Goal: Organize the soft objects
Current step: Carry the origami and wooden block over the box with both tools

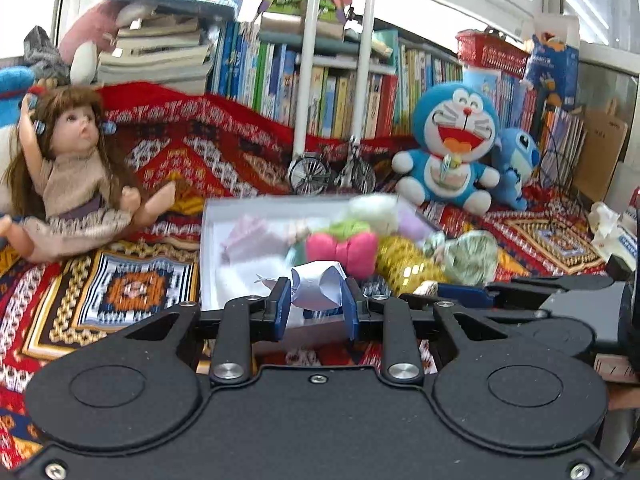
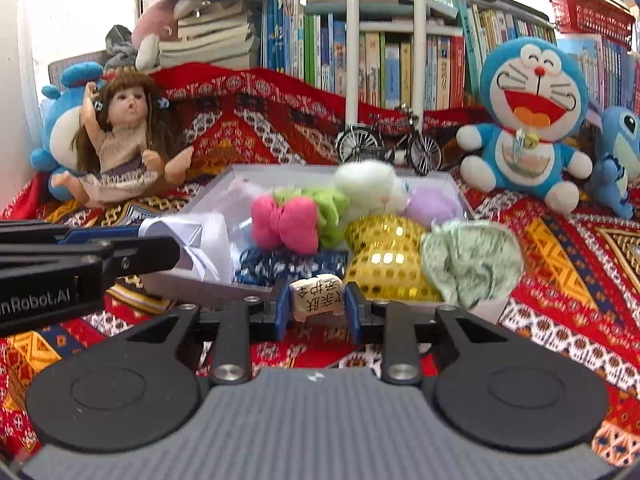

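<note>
A white box [image 2: 456, 184] sits on the red patterned cloth [image 2: 560, 240], heaped with soft things: a gold sequined pouch [image 2: 384, 256], a pale green cloth bundle [image 2: 472, 260] at the box's right edge, a pink bow [image 2: 284, 224]. At the box's near-left corner the left gripper [image 1: 316, 300] pinches a white folded paper piece [image 1: 316, 284]; just before the box's front wall the right gripper [image 2: 318, 304] pinches a small cream tag [image 2: 318, 300] with black characters

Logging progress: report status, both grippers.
Left gripper shut on white fabric piece. Right gripper shut on small printed pillow. White box ahead, heaped full.
</note>
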Tool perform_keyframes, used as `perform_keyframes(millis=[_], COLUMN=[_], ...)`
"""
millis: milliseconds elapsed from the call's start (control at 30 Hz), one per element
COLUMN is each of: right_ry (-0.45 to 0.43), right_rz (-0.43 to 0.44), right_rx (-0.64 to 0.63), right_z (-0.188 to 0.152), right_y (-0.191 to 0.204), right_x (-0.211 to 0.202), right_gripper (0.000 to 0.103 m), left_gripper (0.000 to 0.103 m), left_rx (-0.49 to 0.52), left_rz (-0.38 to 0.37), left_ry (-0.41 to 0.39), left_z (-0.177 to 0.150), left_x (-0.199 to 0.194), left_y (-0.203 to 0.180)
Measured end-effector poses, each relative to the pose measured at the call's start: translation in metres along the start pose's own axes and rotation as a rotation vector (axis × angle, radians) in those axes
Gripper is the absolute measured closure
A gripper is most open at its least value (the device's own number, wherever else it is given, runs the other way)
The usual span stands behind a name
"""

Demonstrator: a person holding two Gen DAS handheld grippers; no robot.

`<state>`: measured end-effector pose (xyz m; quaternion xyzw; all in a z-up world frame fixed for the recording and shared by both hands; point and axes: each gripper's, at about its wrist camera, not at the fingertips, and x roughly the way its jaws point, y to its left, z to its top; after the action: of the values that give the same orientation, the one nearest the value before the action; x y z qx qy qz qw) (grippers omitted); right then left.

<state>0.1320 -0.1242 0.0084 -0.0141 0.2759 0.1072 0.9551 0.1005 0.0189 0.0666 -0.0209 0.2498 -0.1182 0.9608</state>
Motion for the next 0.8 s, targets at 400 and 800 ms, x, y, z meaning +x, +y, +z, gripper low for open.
perform_keyframes(millis=[400, 800], right_ry=[-0.027, 0.063], right_rz=[-0.024, 0.002], right_rx=[-0.024, 0.082], right_z=[0.046, 0.101], right_y=[-0.028, -0.064], right_x=[0.001, 0.052], right_gripper=[0.068, 0.068], left_gripper=[0.077, 0.077], left_rx=[-0.045, -0.117], left_rz=[-0.001, 0.000], left_ry=[-0.005, 0.080], left_z=[0.063, 0.112], left_x=[0.032, 0.114], left_y=[0.018, 0.040])
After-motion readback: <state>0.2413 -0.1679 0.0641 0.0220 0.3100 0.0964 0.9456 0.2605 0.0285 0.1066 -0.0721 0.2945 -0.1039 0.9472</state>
